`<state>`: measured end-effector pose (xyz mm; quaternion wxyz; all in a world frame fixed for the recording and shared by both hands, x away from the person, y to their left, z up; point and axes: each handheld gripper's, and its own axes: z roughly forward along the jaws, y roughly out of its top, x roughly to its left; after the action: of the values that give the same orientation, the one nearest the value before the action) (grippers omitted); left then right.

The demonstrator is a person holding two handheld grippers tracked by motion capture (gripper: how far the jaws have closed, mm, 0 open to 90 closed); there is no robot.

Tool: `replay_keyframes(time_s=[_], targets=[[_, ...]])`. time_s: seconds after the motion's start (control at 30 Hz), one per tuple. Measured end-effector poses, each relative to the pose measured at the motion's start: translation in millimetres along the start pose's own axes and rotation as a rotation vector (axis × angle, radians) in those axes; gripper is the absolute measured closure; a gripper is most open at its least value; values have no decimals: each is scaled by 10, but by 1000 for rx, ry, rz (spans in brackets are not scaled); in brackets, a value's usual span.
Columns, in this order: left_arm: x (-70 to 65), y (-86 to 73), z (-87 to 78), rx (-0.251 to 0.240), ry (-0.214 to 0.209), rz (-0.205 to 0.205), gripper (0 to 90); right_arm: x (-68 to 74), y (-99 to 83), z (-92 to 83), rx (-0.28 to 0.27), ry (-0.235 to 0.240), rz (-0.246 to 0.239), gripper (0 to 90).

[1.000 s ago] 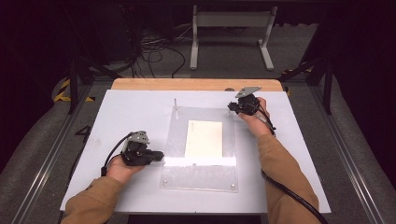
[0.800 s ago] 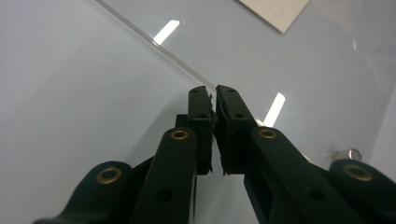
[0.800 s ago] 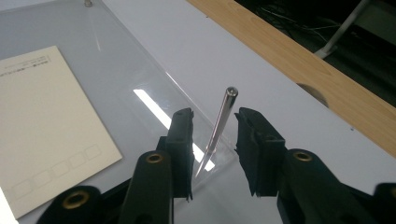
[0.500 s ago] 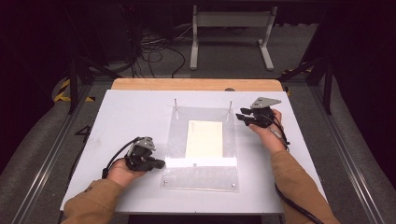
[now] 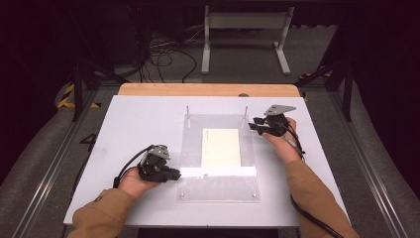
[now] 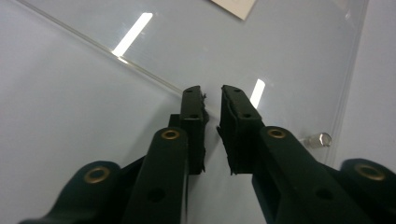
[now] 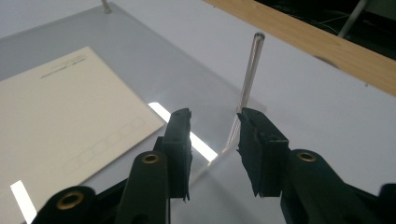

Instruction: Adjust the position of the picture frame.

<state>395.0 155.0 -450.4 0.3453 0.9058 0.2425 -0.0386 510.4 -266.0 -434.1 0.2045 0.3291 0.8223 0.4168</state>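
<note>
left gripper [image 5: 174,173] sits in our left hand [image 5: 136,182] at the near-left edge of the clear acrylic plate [image 5: 218,191]. in the left gripper view its jaws stand a narrow gap apart with nothing between them, tips just over the plate's edge line. a small metal stud [image 6: 319,139] shows at a plate corner just to the right of the jaws.

right gripper [image 5: 255,123] rides in our right hand [image 5: 282,141] at the far-right corner of the plate, grey three-cornered plate [image 5: 279,109] on top. in the right gripper view its jaws are parted wider, holding nothing, with an upright metal pin [image 7: 250,70] standing just beyond the gap. we cannot tell whether a jaw touches the pin.

the acrylic plate lies flat on the white tabletop [image 5: 133,124], a cream paper sheet [image 5: 221,147] lying within its outline; we cannot tell if above or under it. a second pin [image 5: 187,110] rises at the far-left corner. a bright glare strip crosses the plate's near part.

a wooden board edge [image 5: 208,89] runs along the table's far side. cables [image 5: 163,54] lie on the floor beyond.
</note>
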Motion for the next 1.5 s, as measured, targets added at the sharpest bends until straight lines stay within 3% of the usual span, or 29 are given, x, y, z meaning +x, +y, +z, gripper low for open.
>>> replay_keyframes(time_s=[0.1, 0.17, 0.3, 0.33, 0.43, 0.5, 0.7, 0.87, 1.07, 1.3, 1.5], targets=[[37, 26, -40, -49, 44, -10, 767, -77, 152, 165, -1, -21, 26, 652], [86, 53, -90, -102, 58, -40, 726, -122, 233, 246, 1, -49, 34, 655], [129, 44, -130, -138, 74, -50, 701, -151, 311, 345, 14, -66, 27, 684], [147, 20, -138, -144, 72, -66, 689, -138, 347, 403, 36, -70, -6, 766], [172, -15, -146, -149, 71, -83, 687, -126, 367, 422, 47, -92, -43, 840], [180, -25, -161, -156, 76, -88, 687, -158, 343, 412, 26, -62, -12, 850], [189, -21, -189, -164, 80, -92, 694, -129, 301, 335, 11, 6, -51, 853], [190, -17, -179, -161, 82, -88, 703, 7, 246, 270, -3, 79, -91, 853], [172, -6, -198, -168, 82, -92, 708, 133, 238, 268, -14, 133, -120, 853], [173, 12, -202, -174, 79, -83, 710, 192, 322, 412, -11, 146, -124, 852], [214, -33, -261, -187, 86, -86, 710, 188, 316, 405, 1, 148, -115, 824]])
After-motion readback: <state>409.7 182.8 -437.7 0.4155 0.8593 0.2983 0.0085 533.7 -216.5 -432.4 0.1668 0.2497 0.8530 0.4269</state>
